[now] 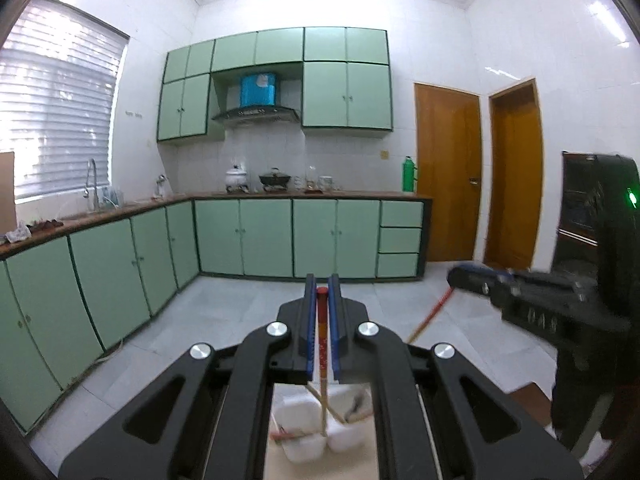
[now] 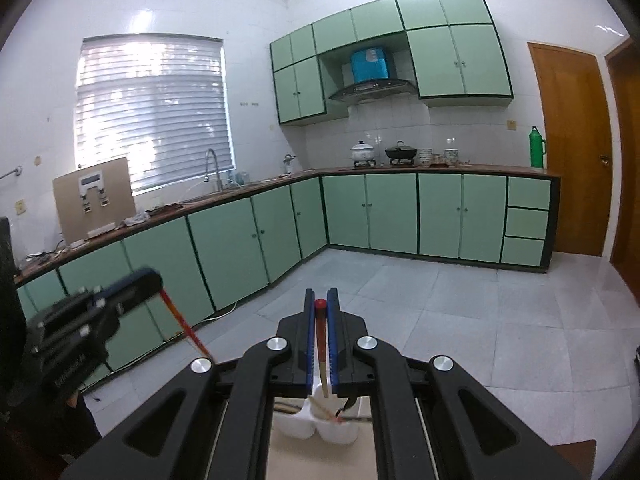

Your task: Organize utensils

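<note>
Each gripper is closed tight on 1 red-tipped chopstick, held well above the white utensil holder. In the left wrist view the left gripper (image 1: pixel 322 280) pinches its chopstick (image 1: pixel 322 344) near the red top, the bamboo end hanging down toward the white utensil holder (image 1: pixel 304 432) on the light table (image 1: pixel 320 468) below; the right gripper (image 1: pixel 464 276) shows at the right edge with its own chopstick trailing down, blurred. The right wrist view shows the same from the other side: the right gripper (image 2: pixel 321 300) clamped on a chopstick (image 2: pixel 321 344) over the holder (image 2: pixel 316 424), the left gripper (image 2: pixel 148 280) blurred at the left. A few more chopsticks lie crossed in the holder's compartments; which ones I cannot tell. The step looks like moving 2 lifted chopsticks to a proper compartment. To do it well, keep the pinch firm, let each stick hang near upright, bring its lower tip over 1 chosen compartment, lower until the tip is inside the wall, then release. Keep the 2 grippers apart so the sticks do not cross.
</note>
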Available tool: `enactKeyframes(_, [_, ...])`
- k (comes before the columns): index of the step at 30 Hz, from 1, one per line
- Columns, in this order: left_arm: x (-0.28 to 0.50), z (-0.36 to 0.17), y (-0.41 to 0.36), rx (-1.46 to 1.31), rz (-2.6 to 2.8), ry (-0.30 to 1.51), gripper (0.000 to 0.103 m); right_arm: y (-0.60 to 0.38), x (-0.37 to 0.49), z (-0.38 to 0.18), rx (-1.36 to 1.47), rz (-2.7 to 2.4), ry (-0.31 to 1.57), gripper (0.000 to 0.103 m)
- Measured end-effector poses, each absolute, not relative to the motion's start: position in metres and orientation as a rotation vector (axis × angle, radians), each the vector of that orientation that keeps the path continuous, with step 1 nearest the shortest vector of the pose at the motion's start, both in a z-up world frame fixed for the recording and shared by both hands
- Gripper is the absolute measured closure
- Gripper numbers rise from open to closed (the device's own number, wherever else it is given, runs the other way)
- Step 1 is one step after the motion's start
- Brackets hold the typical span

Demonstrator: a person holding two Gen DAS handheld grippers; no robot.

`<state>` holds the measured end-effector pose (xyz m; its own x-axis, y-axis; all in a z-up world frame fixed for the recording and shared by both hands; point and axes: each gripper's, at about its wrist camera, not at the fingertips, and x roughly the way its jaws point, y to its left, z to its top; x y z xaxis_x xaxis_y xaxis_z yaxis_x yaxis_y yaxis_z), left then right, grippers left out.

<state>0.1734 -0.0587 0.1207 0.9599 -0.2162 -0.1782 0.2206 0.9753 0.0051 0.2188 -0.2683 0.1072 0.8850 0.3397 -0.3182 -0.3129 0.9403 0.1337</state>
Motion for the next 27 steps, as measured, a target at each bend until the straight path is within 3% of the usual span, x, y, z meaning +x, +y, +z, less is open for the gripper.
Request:
enactKeyframes(9, [0.232,0.074,-0.064,-0.012,-0.161,0.288,0.098,-0.247,0.265,0.057,0.052,0.323,0.466,0.097])
enactKeyframes(12, [0.246,0.061,-0.057,-0.032,-0.146,0.367,0.096,-0.242,0.268,0.046,0.022,0.318,0.503,0.091])
enactKeyframes(13, [0.245,0.058,-0.054,-0.052,-0.154,0.388,0.093,-0.243,0.266,0.045,0.017,0.318,0.502,0.086])
enactKeyframes(14, [0.243,0.057,-0.049,-0.060,-0.157,0.392,0.091,-0.246,0.262,0.045,0.019,0.316,0.492,0.072])
enactKeyframes(15, [0.237,0.057,-0.046,-0.059,-0.154,0.389,0.081,-0.249,0.258,0.047,0.019,0.312,0.480,0.064])
enactKeyframes(18, [0.217,0.062,-0.037,-0.051,-0.154,0.359,0.064,-0.261,0.241,0.050,0.027,0.297,0.457,0.054])
enactKeyframes(23, [0.169,0.062,-0.026,-0.031,-0.144,0.327,0.050,-0.287,0.199,0.049,0.068,0.267,0.420,0.039])
enactKeyframes(25, [0.146,0.056,-0.022,-0.027,-0.125,0.324,0.035,-0.294,0.179,0.045,0.074,0.253,0.409,0.035])
enactKeyframes(27, [0.129,0.048,-0.018,-0.043,-0.120,0.338,0.030,-0.299,0.157,0.038,0.075,0.239,0.403,0.028])
